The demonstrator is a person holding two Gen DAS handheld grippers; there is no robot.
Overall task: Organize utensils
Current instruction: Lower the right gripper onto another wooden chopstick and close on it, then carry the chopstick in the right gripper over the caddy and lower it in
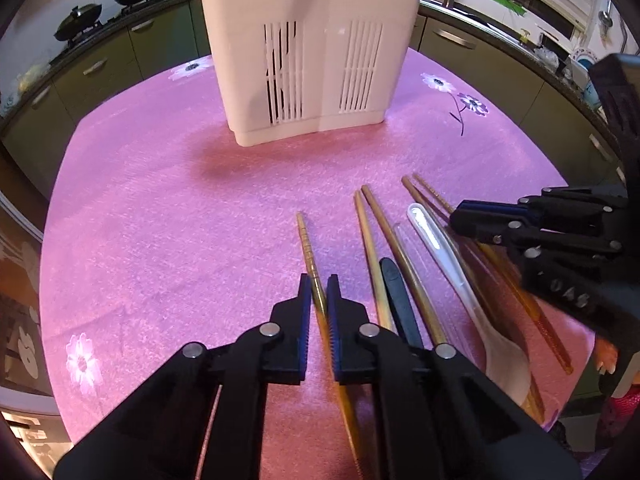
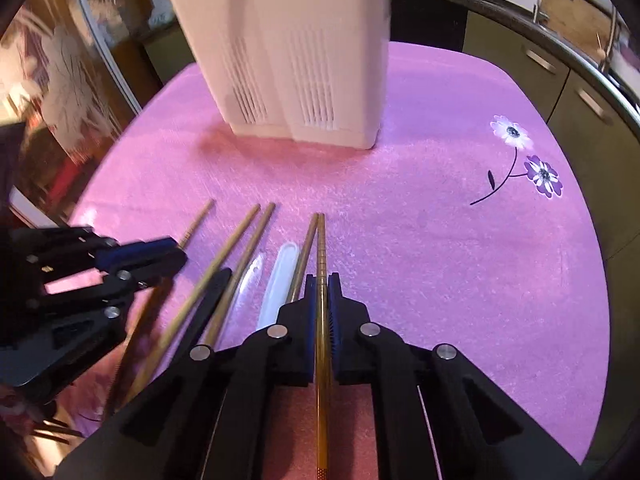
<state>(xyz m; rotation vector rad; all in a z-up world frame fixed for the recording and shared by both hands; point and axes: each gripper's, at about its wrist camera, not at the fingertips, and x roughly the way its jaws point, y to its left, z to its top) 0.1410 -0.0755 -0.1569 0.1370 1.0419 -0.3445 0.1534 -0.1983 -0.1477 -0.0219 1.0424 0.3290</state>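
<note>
**Pink tabletop, kitchen beyond**

The left gripper point(image 1: 319, 292) is pinching the leftmost chopstick point(image 1: 307, 248), fingers nearly closed on it. The right gripper point(image 2: 321, 292) is clamping a golden chopstick point(image 2: 321, 248). Other utensils are lying between them on the flowered pink tabletop point(image 1: 160, 208); a white holder point(image 1: 308, 52) is standing behind, with green cabinets point(image 1: 92, 68) and woks point(image 1: 78, 20) ringing the room.

Bright pinkish indoor light, fisheye bending at edges, right view motion-blurred
</note>
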